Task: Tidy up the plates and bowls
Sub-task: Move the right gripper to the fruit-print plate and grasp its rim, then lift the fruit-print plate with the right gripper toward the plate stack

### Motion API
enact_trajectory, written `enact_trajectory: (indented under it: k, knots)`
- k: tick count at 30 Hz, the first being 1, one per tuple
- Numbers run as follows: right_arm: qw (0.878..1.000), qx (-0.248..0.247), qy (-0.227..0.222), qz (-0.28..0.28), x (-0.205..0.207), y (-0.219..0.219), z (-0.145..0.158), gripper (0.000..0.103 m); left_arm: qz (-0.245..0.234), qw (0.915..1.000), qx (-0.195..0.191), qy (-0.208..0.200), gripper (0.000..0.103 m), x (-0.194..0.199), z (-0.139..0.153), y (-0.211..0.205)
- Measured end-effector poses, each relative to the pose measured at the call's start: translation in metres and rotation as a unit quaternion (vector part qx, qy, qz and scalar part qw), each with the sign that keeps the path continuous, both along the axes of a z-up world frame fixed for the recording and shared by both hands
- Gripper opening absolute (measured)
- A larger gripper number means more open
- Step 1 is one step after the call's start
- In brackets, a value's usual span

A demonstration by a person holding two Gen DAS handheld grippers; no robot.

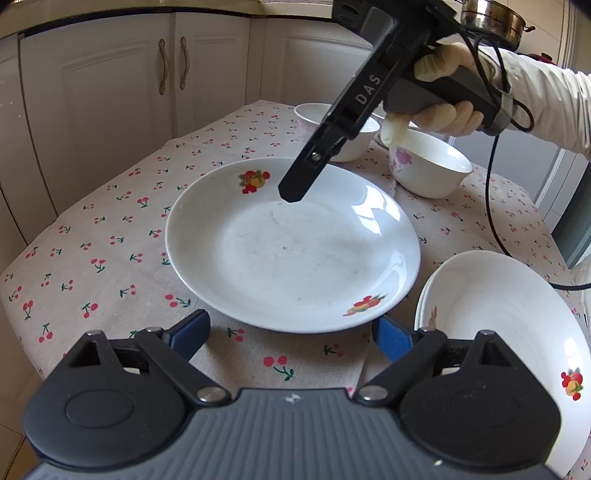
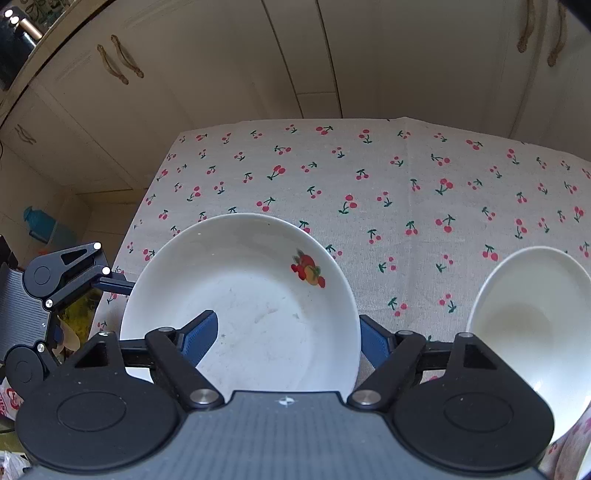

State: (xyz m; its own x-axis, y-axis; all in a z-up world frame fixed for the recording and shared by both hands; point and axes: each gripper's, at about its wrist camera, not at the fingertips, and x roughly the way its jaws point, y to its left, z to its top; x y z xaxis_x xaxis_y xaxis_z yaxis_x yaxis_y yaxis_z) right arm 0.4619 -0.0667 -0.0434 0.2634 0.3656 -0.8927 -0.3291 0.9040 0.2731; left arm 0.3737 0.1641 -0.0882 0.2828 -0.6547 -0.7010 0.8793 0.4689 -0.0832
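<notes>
A white plate with fruit prints [image 1: 291, 243] lies on the cherry-print tablecloth [image 1: 92, 236]. My left gripper [image 1: 291, 334] is open at its near edge, fingers on either side and apart from it. My right gripper [image 1: 295, 192] hovers over the plate's far part, seen side-on there. In the right wrist view my right gripper [image 2: 288, 336] is open above the same plate [image 2: 251, 295], and the left gripper [image 2: 118, 280] shows at its left rim. A stack of similar plates [image 1: 509, 332] sits at the right. Two white bowls [image 1: 432, 166] [image 1: 332, 122] stand behind.
White cabinets [image 1: 122, 77] surround the small table. A steel pot [image 1: 491, 18] stands on a counter at the upper right. The right gripper's cable [image 1: 491, 206] hangs over the table's right side. A white bowl [image 2: 532, 325] sits right of the plate in the right wrist view.
</notes>
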Motion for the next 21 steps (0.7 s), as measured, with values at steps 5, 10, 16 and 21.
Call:
enact_trajectory:
  k: [5, 10, 16, 21]
  knots:
    - [1.0, -0.011, 0.002, 0.019, 0.003, 0.005, -0.001, 0.085, -0.005, 1.0, 0.001, -0.004, 0.093, 0.0, 0.0, -0.002]
    - [0.999, -0.02, 0.014, 0.036, 0.01, 0.008, -0.006, 0.085, -0.007, 1.0, 0.001, -0.006, 0.093, -0.001, 0.001, -0.002]
    - [0.999, -0.024, 0.016, 0.044, 0.013, 0.01, -0.011, 0.085, -0.014, 0.9998, 0.002, -0.015, 0.093, -0.001, 0.001, -0.004]
    - [0.999, -0.022, 0.014, 0.044, 0.014, 0.01, -0.011, 0.085, -0.015, 0.9997, 0.001, -0.017, 0.093, -0.002, 0.001, -0.003]
